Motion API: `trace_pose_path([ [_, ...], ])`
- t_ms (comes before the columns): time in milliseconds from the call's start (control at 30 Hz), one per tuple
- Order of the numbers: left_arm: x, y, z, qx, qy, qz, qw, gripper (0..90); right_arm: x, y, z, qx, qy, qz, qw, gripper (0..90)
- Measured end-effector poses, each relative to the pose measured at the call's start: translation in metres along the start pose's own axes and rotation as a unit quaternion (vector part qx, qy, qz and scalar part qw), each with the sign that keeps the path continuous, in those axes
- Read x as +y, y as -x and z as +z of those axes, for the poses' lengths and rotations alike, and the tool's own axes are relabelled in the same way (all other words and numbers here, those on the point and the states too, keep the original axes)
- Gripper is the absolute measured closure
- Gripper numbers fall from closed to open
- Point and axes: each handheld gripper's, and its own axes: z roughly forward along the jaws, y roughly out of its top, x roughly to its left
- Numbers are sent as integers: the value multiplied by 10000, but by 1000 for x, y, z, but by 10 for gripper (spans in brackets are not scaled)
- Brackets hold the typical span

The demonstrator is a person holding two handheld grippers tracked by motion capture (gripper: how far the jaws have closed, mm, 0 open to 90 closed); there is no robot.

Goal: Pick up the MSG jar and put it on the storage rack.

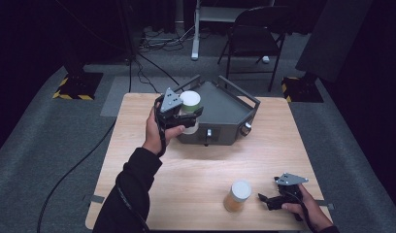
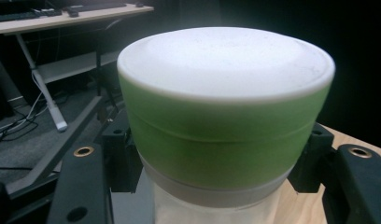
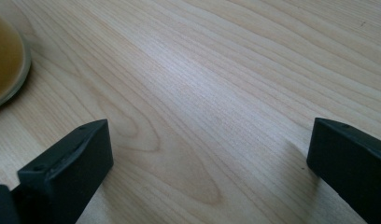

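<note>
Jar (image 1: 189, 110) with green band and white lid, no readable label, sits clamped in the left tool (image 1: 182, 112) at upper centre beside a grey tray (image 1: 230, 112), while the right tool (image 1: 270, 200) rests spread open on the bench (image 1: 196, 170) near an amber jar (image 1: 236, 196) at lower right.

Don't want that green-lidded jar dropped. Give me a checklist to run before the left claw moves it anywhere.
1. Left claw shut on the green-lidded jar, jaws on both sides below the lid: ok.
2. Jar upright: ok.
3. Jar lifted off the wooden table: cannot tell.
4. Grey metal tray beside the jar has bare floor: ok.
5. Right claw open, low over bare table, away from the left claw: ok.
6. Amber jar standing apart from the right claw, untouched: ok.
</note>
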Motion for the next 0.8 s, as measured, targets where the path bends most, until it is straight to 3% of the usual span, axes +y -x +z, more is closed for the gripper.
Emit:
trace_pose_path([
  [800, 14, -16, 46, 261, -33, -96, 9996, 345, 0, 1, 0, 17, 0, -11, 10000, 0],
])
